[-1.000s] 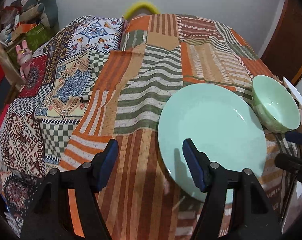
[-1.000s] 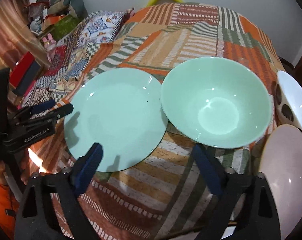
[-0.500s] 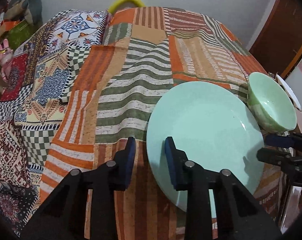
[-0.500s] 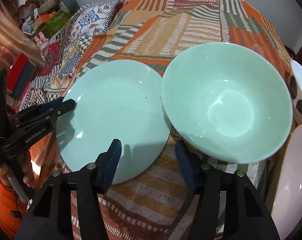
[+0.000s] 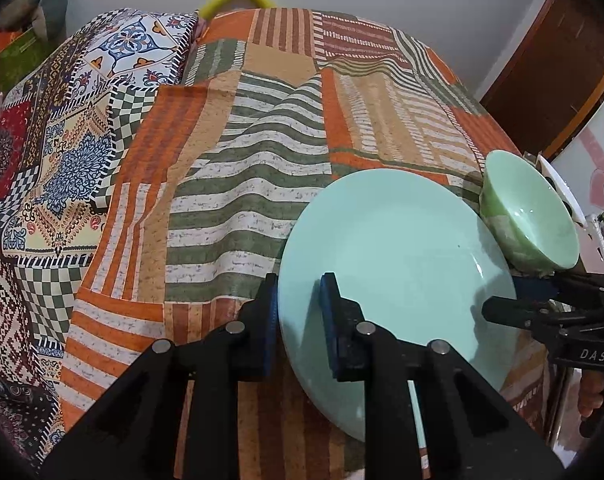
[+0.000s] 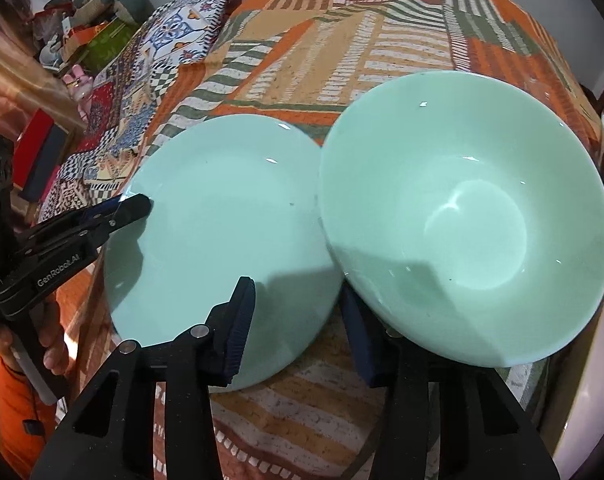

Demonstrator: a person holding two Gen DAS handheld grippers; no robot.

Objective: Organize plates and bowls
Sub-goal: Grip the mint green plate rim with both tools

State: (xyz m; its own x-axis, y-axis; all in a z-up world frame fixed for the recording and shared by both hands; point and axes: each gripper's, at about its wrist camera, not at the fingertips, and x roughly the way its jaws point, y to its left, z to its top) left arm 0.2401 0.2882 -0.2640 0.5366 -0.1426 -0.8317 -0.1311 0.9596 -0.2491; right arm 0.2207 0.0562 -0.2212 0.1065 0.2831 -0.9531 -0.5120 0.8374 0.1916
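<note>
Patchwork cloth in orange, green and cream stripes, spread over a rounded surface, with a pale wall behind and soft toys off to the far left of the plate

On that cloth, toward its near right part: pale green plate, lying flat, and just right of the plate a green bowl, rim touching or all but touching the plate's edge

Changed within the last second: left gripper narrowed from wide open to a slim gap, now straddling the plate's left rim, one pad below the edge, the other pad over the upper face. Looks pinched on the rim, though true contact hard to confirm; plate not visibly lifted off the cloth

Right gripper likewise brought closer and narrowed, yet open enough to leave cloth showing between the pads; left pad over the plate's near right edge, right pad tucked under the bowl's near left wall. Nothing held there

Meaning for the task, as a judgement: grasp on the plate just secured or nearly so, lift not begun, bowl next in line for the right side. Likely risk: plate slipping from a thin rim pinch, or knocking the bowl when raised
</note>
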